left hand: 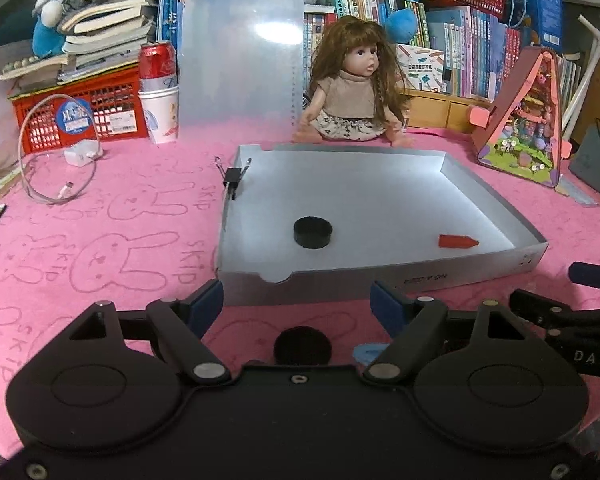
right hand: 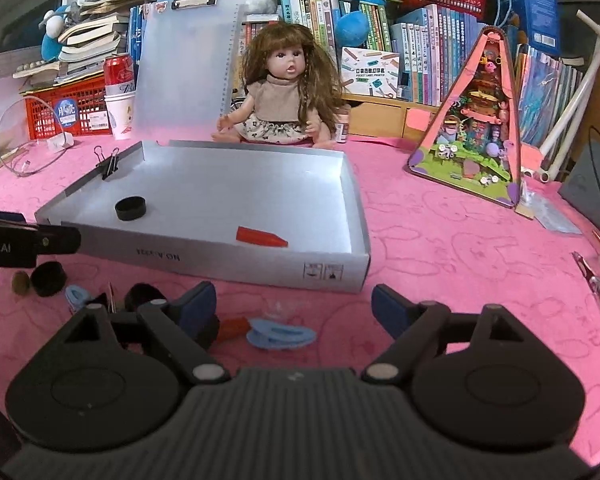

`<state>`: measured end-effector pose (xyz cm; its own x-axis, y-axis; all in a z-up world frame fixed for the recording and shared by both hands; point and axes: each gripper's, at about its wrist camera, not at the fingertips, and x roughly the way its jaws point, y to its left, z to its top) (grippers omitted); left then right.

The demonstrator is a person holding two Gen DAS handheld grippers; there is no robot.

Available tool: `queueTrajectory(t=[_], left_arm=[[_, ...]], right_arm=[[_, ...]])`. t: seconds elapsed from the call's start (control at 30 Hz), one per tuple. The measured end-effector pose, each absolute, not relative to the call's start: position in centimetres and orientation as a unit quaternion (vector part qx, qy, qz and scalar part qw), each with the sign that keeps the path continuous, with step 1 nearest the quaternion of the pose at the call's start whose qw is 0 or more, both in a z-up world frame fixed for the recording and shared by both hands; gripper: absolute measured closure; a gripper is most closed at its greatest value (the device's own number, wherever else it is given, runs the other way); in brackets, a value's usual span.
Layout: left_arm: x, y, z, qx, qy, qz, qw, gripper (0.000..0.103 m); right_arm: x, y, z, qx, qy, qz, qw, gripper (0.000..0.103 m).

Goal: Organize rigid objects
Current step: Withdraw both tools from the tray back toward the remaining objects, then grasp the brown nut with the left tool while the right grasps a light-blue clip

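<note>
We find the silver tray [left hand: 380,280] at frame centre on the pink cloth [left hand: 100,240], holding one black round cap [left hand: 313,233] and one red cap [left hand: 458,241], whose long axis lies across the frame, tip pointing right. Only the right wrist view shows the loose pieces at lower left outside the tray: two blue clips [right hand: 282,334], two further black caps [right hand: 49,278] and one orange piece [right hand: 232,326]. The left gripper [left hand: 298,304] and the right gripper [right hand: 294,306] both stand wide apart, gripping nothing. One binder clip [left hand: 233,176] sits on the tray's left wall.
</note>
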<state>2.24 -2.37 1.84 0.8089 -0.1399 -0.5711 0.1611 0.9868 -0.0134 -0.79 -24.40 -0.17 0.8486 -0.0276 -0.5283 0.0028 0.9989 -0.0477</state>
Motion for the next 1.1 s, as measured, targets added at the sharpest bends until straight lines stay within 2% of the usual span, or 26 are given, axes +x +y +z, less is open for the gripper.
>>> queueTrajectory(t=[0.17,0.33,0.73,0.8,1.03,1.1], left_arm=[[1.5,-1.9,1.4,0.02,0.298,-0.079,0.951,0.024],[0.6,-1.6,1.2,0.027,0.292,-0.078,0.953,0.03],[-1.3,-0.9,0.9,0.045,0.291,-0.085,0.952,0.049],[-1.4,-0.6,0.8,0.043,0.296,-0.082,0.951,0.057],[-1.5,-0.1,0.4,0.037,0.306,-0.075,0.948,0.063],[-1.5,0.0,0.4,0.037,0.307,-0.076,0.948,0.069]], right_arm=[[-1.2,-24.5,-0.5,-0.02,0.274,-0.003,0.961,0.012],[-1.2,-24.8,-0.6,-0.015,0.271,-0.003,0.962,0.012],[-1.6,-25.4,-1.0,-0.009,0.274,-0.01,0.962,0.012],[-1.7,-25.5,-1.1,-0.007,0.276,-0.011,0.961,0.012],[-1.9,-25.7,-1.3,0.001,0.278,-0.011,0.96,0.017],[-1.9,-25.7,-1.4,0.001,0.28,-0.012,0.96,0.019]])
